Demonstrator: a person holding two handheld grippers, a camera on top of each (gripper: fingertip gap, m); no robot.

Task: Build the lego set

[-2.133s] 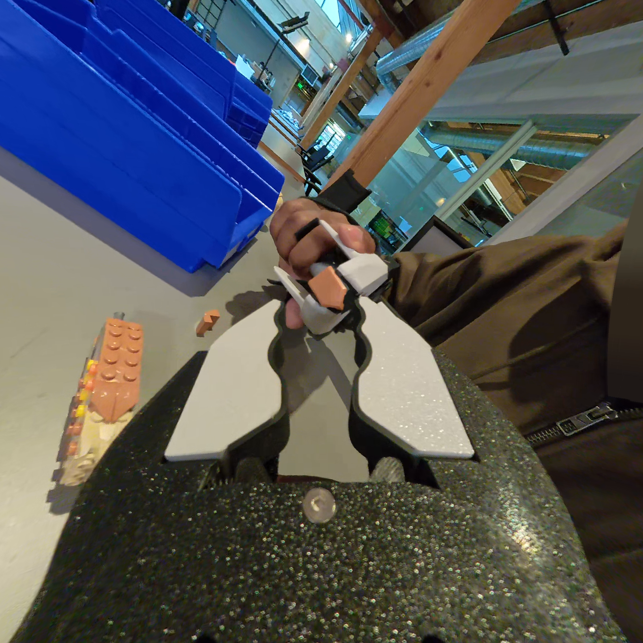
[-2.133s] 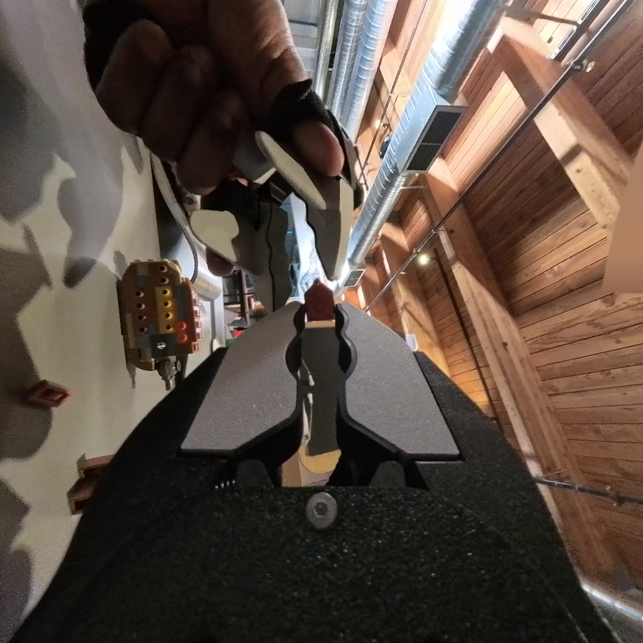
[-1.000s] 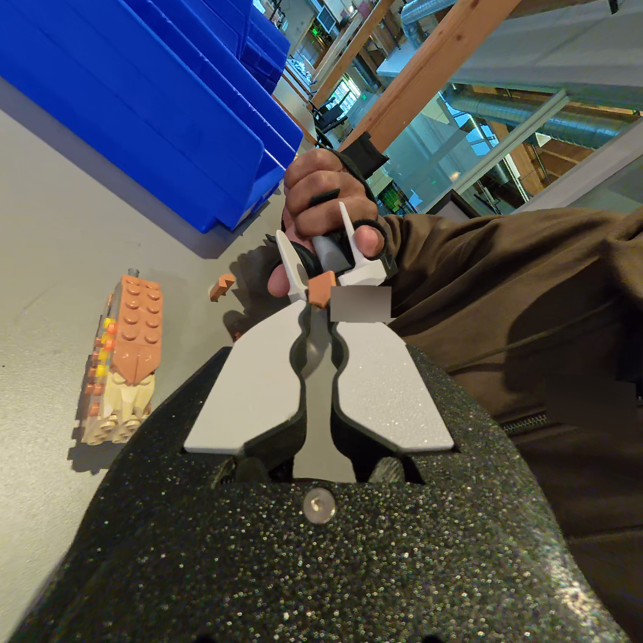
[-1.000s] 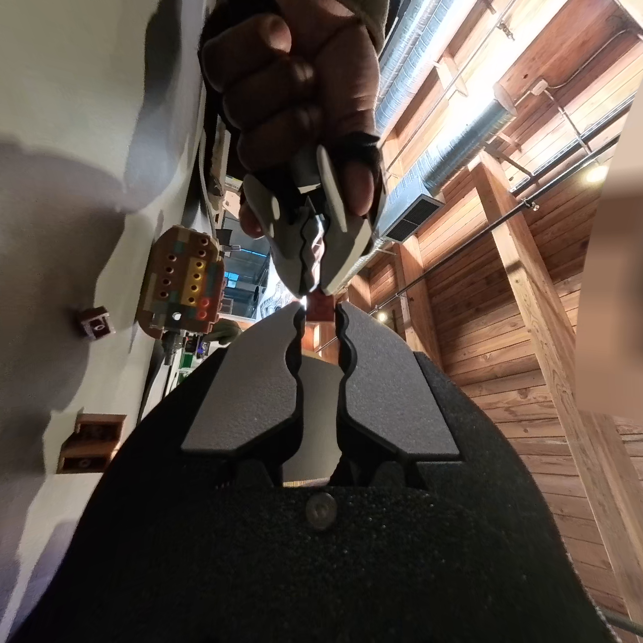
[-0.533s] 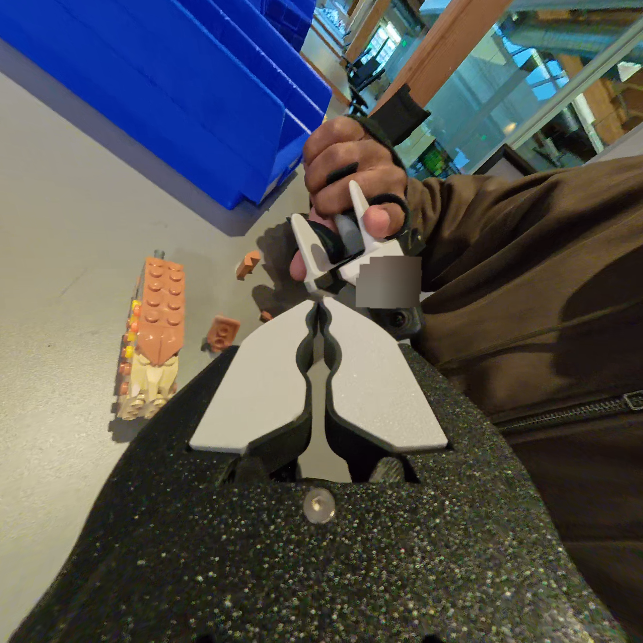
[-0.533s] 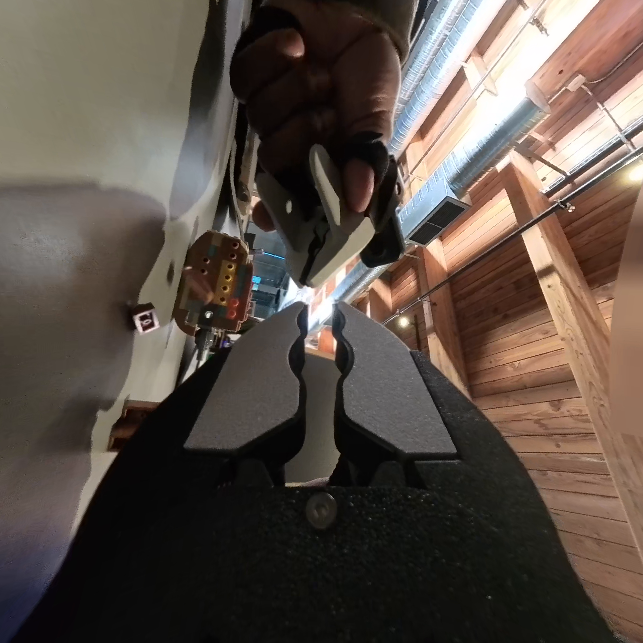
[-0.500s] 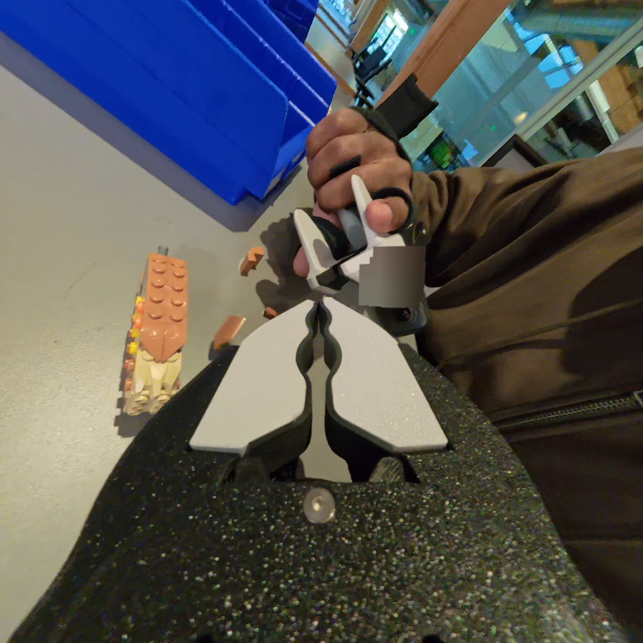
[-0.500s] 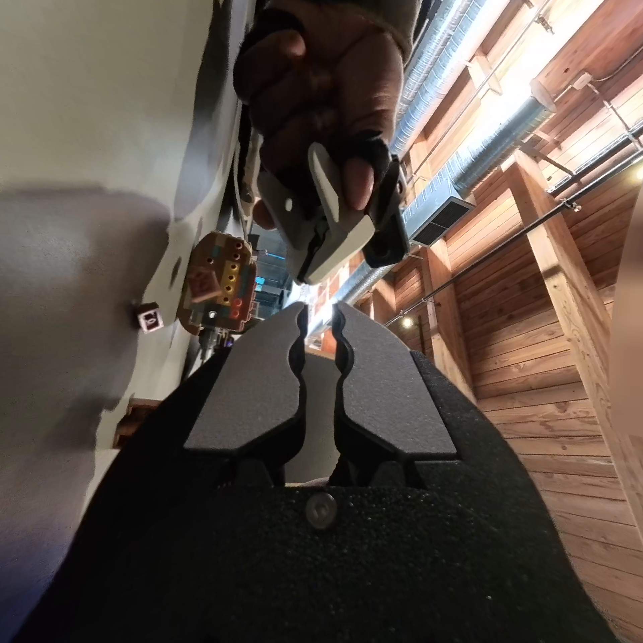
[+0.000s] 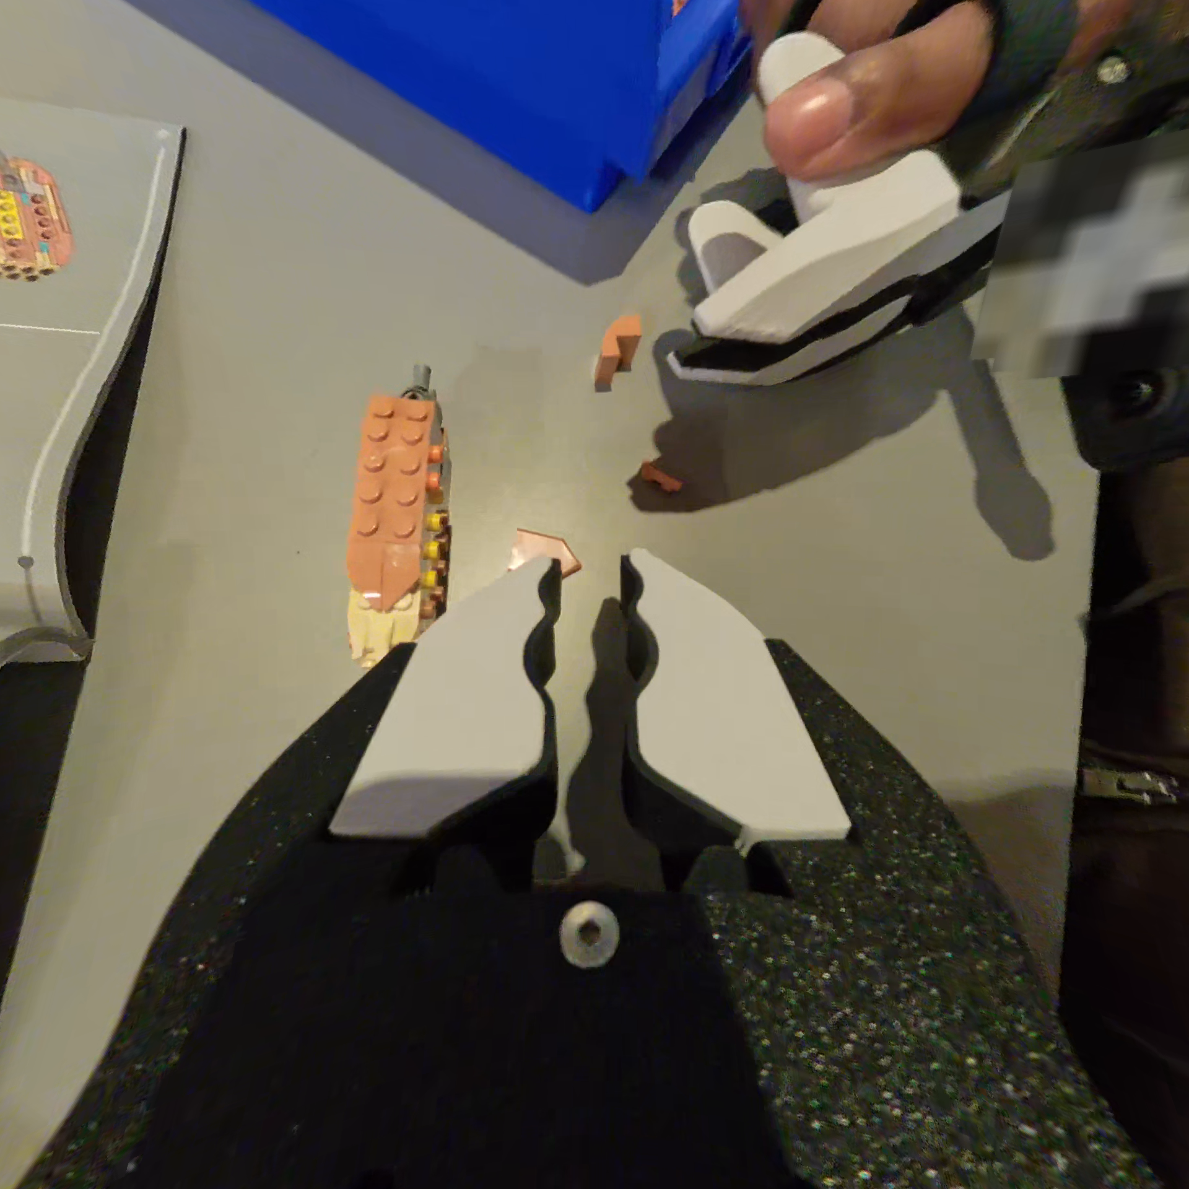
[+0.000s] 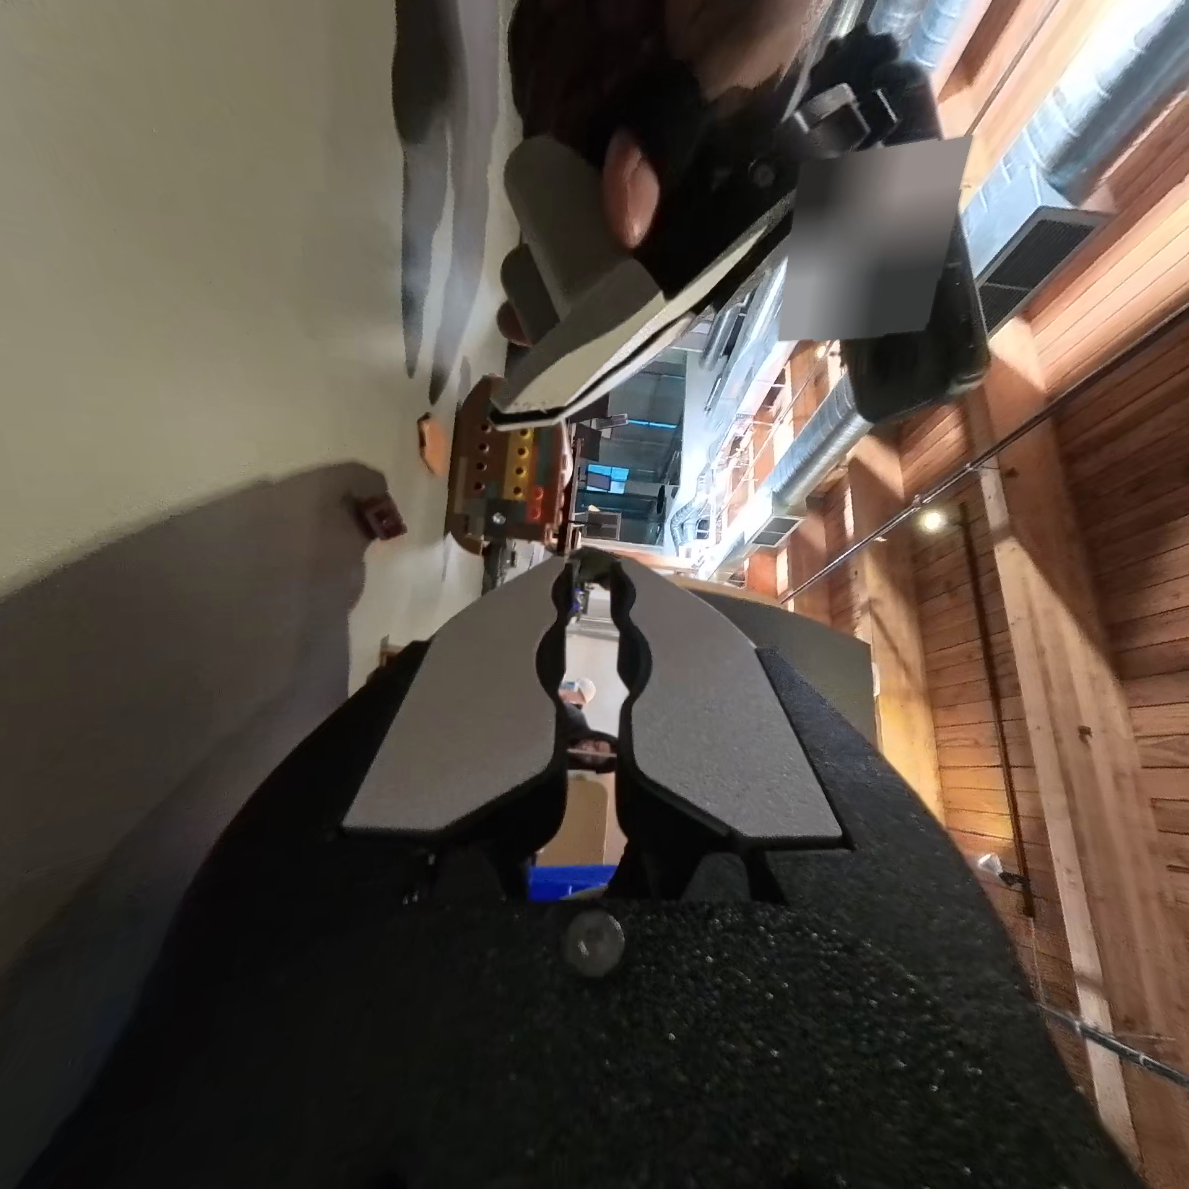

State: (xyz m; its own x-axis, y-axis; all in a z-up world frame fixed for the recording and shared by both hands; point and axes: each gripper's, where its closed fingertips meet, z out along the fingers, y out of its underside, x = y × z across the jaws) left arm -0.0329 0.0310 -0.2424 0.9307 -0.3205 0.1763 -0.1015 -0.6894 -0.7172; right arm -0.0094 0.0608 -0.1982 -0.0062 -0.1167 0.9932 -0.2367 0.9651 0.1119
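Note:
The partly built lego model (image 9: pixel 394 508), with a brown studded top and a tan nose, lies on the grey table; it also shows in the right wrist view (image 10: pixel 508 479). A flat brown pointed piece (image 9: pixel 540 548) lies on the table just beyond my left gripper (image 9: pixel 587 563), whose jaws stand a little apart and empty. The piece also shows in the right wrist view (image 10: pixel 432 444). My right gripper (image 10: pixel 590 566) is tilted on its side, its jaws a narrow gap apart and empty. It shows in the left wrist view (image 9: pixel 708 360), hand-held, above the table.
Two small brown pieces (image 9: pixel 619 350) (image 9: pixel 659 477) lie near the right gripper's shadow, and a dark red one (image 10: pixel 379 518) shows in the right wrist view. Blue bins (image 9: pixel 515 83) stand at the back. An instruction booklet (image 9: pixel 71 309) lies at the left. A dark sleeve (image 9: pixel 1132 643) fills the right edge. Some 6 centimetres of space lies between my two pairs of fingers.
The brown piece held between both grippers' tips has dropped and now lies on the table. The left gripper tipped down towards it and opened slightly. The right gripper moved up and away.

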